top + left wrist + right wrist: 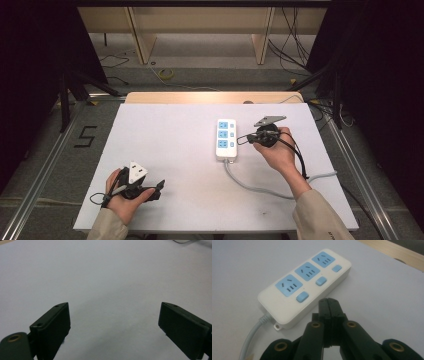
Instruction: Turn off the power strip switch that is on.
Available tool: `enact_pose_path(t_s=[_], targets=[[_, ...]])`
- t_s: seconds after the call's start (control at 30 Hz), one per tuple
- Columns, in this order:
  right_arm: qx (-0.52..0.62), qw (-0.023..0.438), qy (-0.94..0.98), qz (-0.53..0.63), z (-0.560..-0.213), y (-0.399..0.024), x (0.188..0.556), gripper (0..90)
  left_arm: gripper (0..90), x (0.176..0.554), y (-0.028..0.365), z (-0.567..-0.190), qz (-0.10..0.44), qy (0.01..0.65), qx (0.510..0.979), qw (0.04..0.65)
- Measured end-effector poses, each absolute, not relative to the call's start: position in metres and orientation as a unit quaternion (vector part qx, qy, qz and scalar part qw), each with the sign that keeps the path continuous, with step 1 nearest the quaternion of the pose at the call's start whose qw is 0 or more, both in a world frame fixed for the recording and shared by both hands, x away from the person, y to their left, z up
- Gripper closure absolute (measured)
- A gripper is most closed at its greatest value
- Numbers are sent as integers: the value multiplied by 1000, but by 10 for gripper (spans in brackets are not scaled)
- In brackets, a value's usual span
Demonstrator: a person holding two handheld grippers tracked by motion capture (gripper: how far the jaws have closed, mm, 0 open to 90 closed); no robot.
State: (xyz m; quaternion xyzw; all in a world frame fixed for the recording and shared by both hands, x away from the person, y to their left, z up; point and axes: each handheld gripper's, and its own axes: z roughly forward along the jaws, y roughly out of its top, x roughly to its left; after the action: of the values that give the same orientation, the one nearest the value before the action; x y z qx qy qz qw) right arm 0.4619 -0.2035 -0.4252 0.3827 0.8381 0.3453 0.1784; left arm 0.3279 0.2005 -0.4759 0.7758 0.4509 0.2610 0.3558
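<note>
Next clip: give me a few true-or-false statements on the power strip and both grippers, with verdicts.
1. The power strip has three blue sockets. True.
2. The right gripper is open wide. False: its fingers are pressed together, holding nothing.
3. The left gripper grips the strip's cable. False: it is open over bare table.
4. Each socket has a blue switch beside it. True.
5. A plug sits in the middle socket. False: all three sockets are empty.

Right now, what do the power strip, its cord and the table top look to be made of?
Power strip: apparently moulded plastic, glossy white shell with rounded edges, matte blue socket faces and buttons. Cord: probably rubbery grey sheathing, since it curves loosely. Table top: smooth, matte pale sheet without grain; laminate or paper covering, can't tell.
</note>
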Motion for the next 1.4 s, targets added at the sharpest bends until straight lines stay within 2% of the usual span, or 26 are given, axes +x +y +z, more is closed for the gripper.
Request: enact_pose_path(t_s=[1.4], targets=[[393,172,840,332,-428,-186,493,900,105,328,200,-476,261,450,776,356]])
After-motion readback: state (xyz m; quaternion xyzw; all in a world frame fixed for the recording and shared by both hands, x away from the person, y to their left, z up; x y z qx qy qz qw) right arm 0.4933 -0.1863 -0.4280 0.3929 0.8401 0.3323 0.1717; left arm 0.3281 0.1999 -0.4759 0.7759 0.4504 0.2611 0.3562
